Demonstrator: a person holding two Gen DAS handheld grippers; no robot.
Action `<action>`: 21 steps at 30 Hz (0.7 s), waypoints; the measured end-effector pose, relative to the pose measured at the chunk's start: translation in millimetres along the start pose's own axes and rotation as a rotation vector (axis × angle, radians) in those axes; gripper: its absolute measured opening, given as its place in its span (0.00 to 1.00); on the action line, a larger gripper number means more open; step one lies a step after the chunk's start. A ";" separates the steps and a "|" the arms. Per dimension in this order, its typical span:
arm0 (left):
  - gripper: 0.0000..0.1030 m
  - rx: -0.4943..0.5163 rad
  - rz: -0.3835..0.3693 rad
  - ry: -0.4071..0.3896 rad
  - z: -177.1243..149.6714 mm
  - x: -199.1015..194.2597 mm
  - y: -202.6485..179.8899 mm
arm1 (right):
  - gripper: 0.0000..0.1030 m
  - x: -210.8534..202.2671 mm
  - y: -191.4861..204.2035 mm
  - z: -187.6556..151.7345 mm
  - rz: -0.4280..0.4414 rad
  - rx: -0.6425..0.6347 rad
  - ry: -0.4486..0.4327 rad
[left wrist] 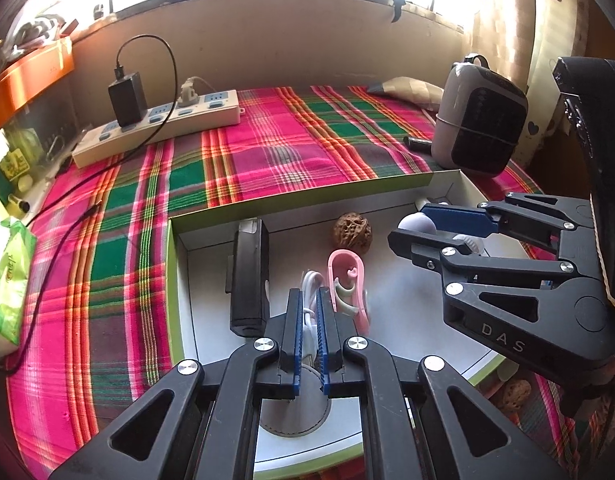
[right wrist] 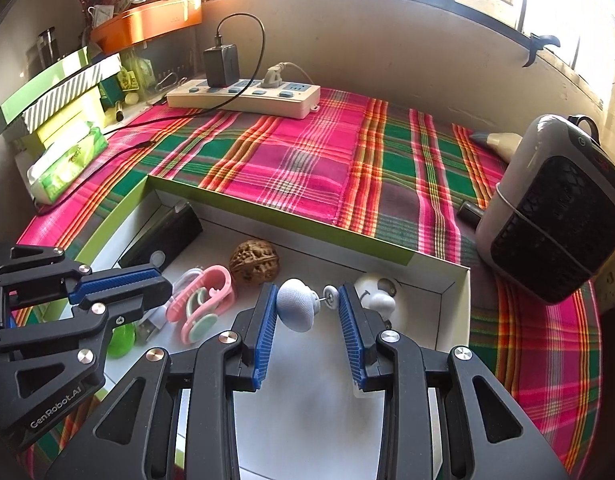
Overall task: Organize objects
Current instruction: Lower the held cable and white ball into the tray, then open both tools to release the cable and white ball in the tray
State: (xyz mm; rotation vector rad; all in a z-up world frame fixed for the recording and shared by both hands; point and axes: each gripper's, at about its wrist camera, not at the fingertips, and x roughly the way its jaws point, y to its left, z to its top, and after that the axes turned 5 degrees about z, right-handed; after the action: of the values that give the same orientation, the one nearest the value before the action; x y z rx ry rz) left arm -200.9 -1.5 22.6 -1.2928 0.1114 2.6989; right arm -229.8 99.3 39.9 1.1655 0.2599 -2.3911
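A shallow white box with green rim point(left wrist: 303, 200) point(right wrist: 267, 208) lies on the plaid cloth. Inside are a black device point(left wrist: 249, 276) point(right wrist: 163, 236), a walnut point(left wrist: 352, 231) point(right wrist: 254, 265), a pink clip point(left wrist: 347, 280) point(right wrist: 201, 304) and a white cable point(left wrist: 309, 300). My left gripper point(left wrist: 308, 312) point(right wrist: 119, 284) is shut on the white cable, over the box beside the pink clip. My right gripper point(right wrist: 307, 312) point(left wrist: 439, 228) holds a pale knob with a pin and small disc point(right wrist: 295, 310) between its pads, over the box's right part. A white knob point(right wrist: 377, 298) lies just beyond.
A power strip with black charger point(left wrist: 163, 120) point(right wrist: 247, 96) lies at the back. A grey-black heater point(left wrist: 481, 120) point(right wrist: 555, 216) stands right. A green tissue pack point(left wrist: 7, 280) point(right wrist: 67, 160) and stacked boxes point(right wrist: 55, 96) sit left. Another walnut point(left wrist: 515, 396) lies outside the box.
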 end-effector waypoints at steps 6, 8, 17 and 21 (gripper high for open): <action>0.06 -0.005 -0.005 0.004 -0.6 1.2 0.3 | 0.32 6.1 1.4 1.9 -0.006 -0.009 0.012; 0.06 -0.006 -0.004 0.004 -0.6 1.2 0.6 | 0.32 7.6 2.3 2.3 -0.008 -0.012 0.015; 0.06 -0.008 -0.003 0.000 -0.7 0.4 -0.4 | 0.32 12.9 5.9 1.9 -0.023 -0.027 0.024; 0.08 -0.006 0.012 0.000 -1.1 0.3 -0.5 | 0.32 15.0 6.8 0.8 -0.027 -0.028 0.028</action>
State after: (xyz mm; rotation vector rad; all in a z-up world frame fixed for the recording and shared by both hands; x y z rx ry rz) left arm -200.1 -1.1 21.7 -1.2972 0.1111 2.7114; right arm -235.1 88.2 28.9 1.1903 0.3184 -2.3881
